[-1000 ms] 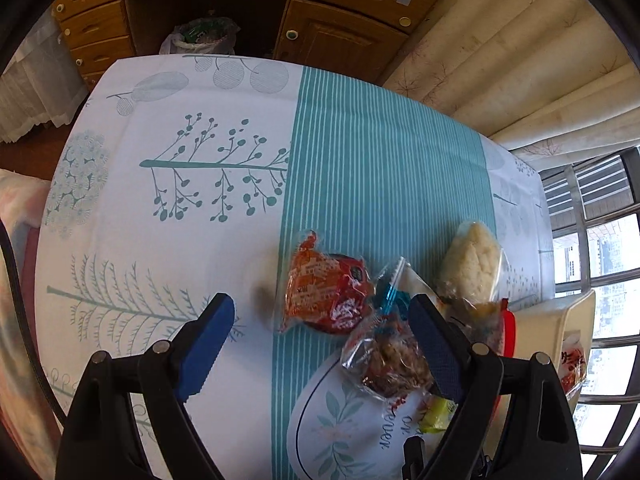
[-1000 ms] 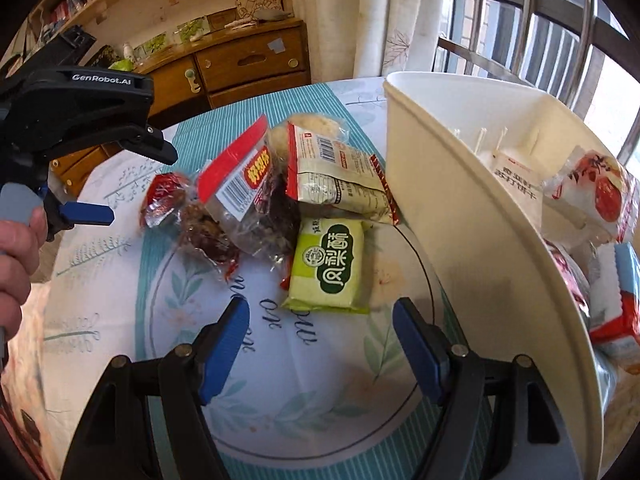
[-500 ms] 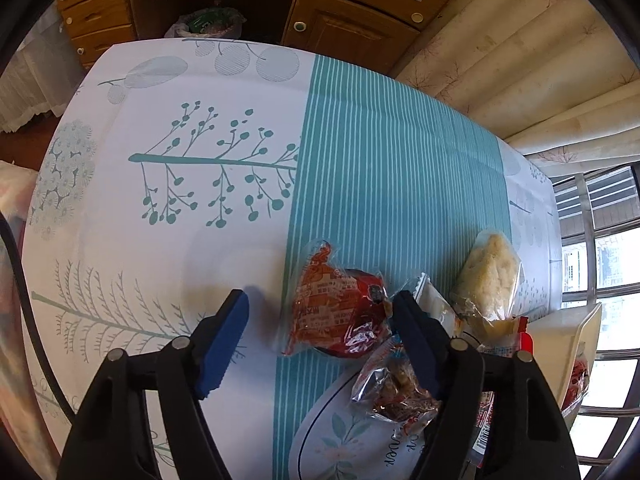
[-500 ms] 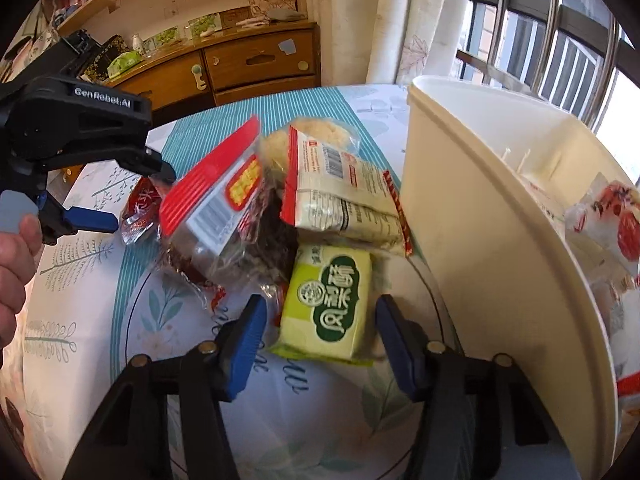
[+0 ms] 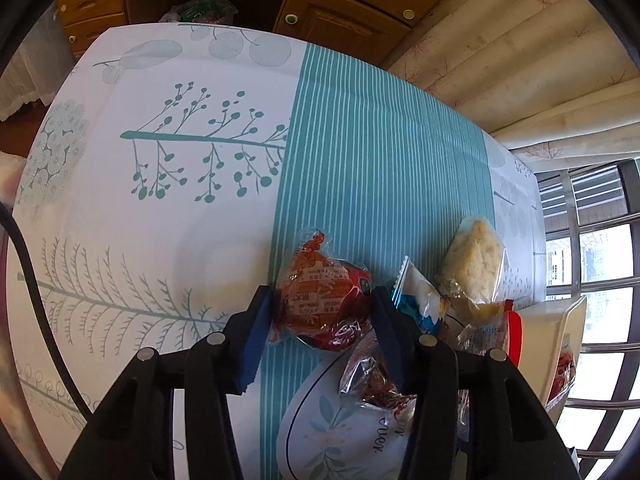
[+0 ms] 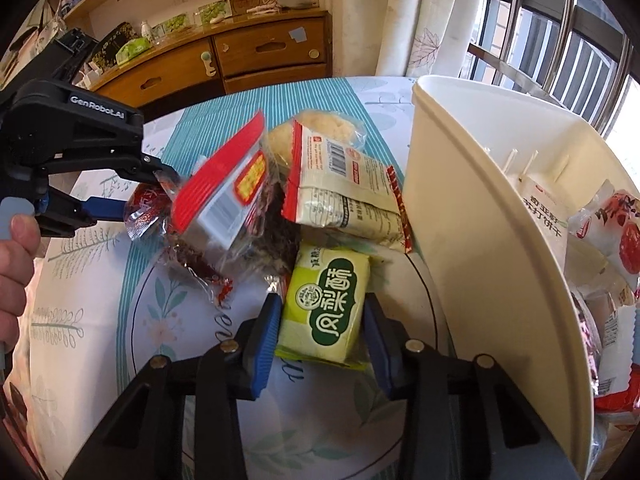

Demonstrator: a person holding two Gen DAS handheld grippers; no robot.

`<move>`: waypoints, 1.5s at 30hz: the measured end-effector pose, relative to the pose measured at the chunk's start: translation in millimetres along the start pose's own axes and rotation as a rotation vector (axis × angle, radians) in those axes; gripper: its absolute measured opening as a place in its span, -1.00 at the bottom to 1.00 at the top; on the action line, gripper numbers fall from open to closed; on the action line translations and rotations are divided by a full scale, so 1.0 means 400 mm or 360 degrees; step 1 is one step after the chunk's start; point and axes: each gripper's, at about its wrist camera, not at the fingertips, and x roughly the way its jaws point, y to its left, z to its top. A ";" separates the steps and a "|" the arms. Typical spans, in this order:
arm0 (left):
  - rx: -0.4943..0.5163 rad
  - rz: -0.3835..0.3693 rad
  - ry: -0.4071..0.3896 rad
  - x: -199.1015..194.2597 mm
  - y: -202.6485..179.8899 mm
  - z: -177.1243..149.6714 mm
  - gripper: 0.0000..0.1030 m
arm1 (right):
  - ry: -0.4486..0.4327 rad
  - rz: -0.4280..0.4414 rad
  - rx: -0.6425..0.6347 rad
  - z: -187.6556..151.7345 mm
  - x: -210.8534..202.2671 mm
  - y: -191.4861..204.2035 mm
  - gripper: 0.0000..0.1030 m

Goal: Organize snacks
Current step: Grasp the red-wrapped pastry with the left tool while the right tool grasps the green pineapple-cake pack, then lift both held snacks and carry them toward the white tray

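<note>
Both jaws are closing at once. The left gripper has its blue pads against the sides of a red-wrapped snack lying on the tablecloth. The right gripper squeezes a green pastry packet beside the white bin; its right pad seems just touching, though glare blurs that edge

red snack pack and green pastry pack lie flat on the table.
</note>
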 end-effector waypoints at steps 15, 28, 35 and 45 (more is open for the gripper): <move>-0.0016 0.0057 0.0115 -0.109 0.127 -0.170 -0.07 | 0.0111 0.0023 -0.0064 -0.053 -0.100 0.051 -0.22; 0.0031 -0.0033 0.0119 -0.276 0.240 -0.348 -0.07 | 0.0134 0.0038 -0.0123 -0.160 -0.249 0.156 -0.22; 0.0142 -0.0052 0.0049 -0.345 0.235 -0.407 -0.07 | 0.0160 0.0019 -0.0052 -0.212 -0.326 0.177 -0.22; 0.0369 -0.0258 -0.0122 -0.463 0.184 -0.501 -0.07 | 0.0094 0.0037 -0.0034 -0.219 -0.418 0.174 -0.22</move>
